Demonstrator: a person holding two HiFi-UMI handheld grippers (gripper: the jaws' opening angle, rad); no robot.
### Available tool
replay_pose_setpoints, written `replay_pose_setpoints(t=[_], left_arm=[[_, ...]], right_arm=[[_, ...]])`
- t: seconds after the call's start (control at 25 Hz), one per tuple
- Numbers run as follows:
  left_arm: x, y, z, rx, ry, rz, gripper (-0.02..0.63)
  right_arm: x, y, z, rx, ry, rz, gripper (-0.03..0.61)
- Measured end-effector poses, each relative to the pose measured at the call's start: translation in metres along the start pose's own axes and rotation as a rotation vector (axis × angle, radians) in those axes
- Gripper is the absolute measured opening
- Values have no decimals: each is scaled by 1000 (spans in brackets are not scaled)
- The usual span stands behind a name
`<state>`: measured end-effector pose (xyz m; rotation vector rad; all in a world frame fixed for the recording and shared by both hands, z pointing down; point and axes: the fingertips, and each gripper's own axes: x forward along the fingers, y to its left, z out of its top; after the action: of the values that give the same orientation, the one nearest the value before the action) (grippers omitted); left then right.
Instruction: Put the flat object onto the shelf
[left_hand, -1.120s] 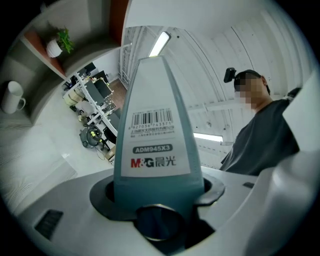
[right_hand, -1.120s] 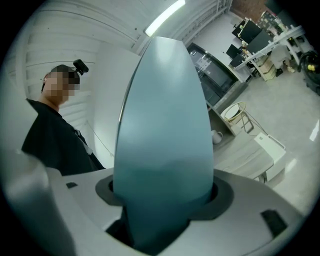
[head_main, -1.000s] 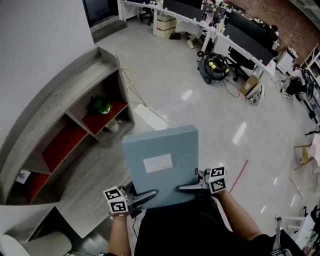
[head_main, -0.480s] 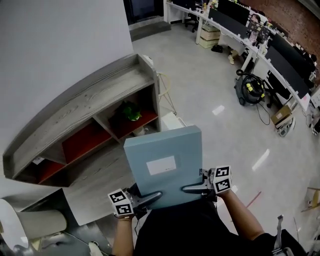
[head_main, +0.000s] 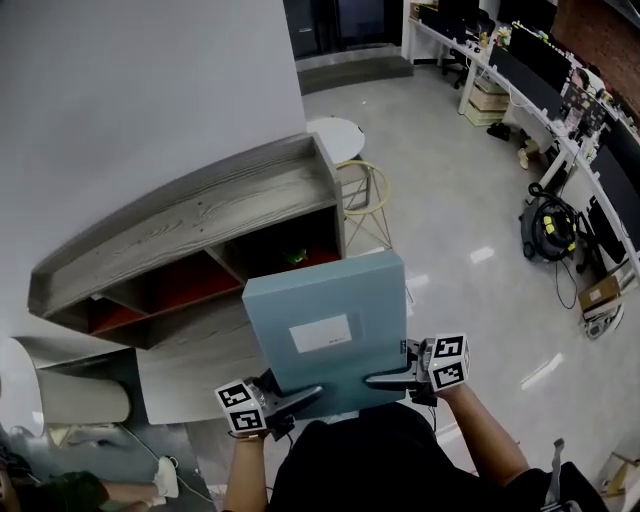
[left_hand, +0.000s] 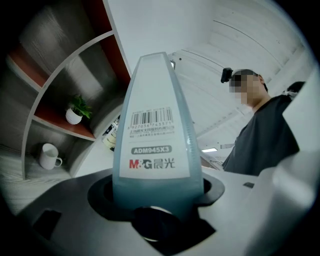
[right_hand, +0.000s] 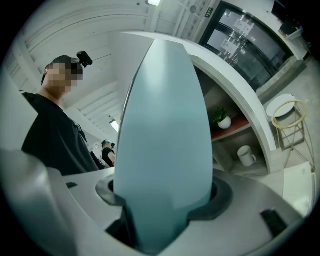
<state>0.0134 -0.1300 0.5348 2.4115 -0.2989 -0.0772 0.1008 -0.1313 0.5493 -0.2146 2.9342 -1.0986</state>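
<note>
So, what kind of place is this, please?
Most likely an open-plan office: long desks with monitors run along the far side, a vacuum cleaner stands on the polished floor, and a wooden shelf is against the white wall.

The file box (left_hand: 156, 80) is carrying a white spine label (left_hand: 150, 139) showing a barcode (left_hand: 151, 117), the code "ADM945X3" and the brand "M&G 晨光"; the barcode's digits are coming out too small to read.

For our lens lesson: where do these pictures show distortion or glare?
Head view: the grey wooden shelf looks bowed; light glares off the glossy floor. Left gripper view: the flat pale-blue file box bulges, corners go black. Right gripper view: likewise.
</note>
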Motion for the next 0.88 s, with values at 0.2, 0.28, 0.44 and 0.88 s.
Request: replay_pose_setpoints(t=[0.2,0.28,0.44,0.88], left_arm=[[9,8,14,32,-37,75,299],[10,7,22,50,-50,107,305],[9,6,42,90,-100,149,313],[-40,1,163,326,-193,282,342]], right_arm=[[-2,-13,20,-45,28,46,304],[-3,-11,29,-70,39,62,304],[1,-10,53,-128,63,82,304],[61,5,175,-386,-11,-15,370]])
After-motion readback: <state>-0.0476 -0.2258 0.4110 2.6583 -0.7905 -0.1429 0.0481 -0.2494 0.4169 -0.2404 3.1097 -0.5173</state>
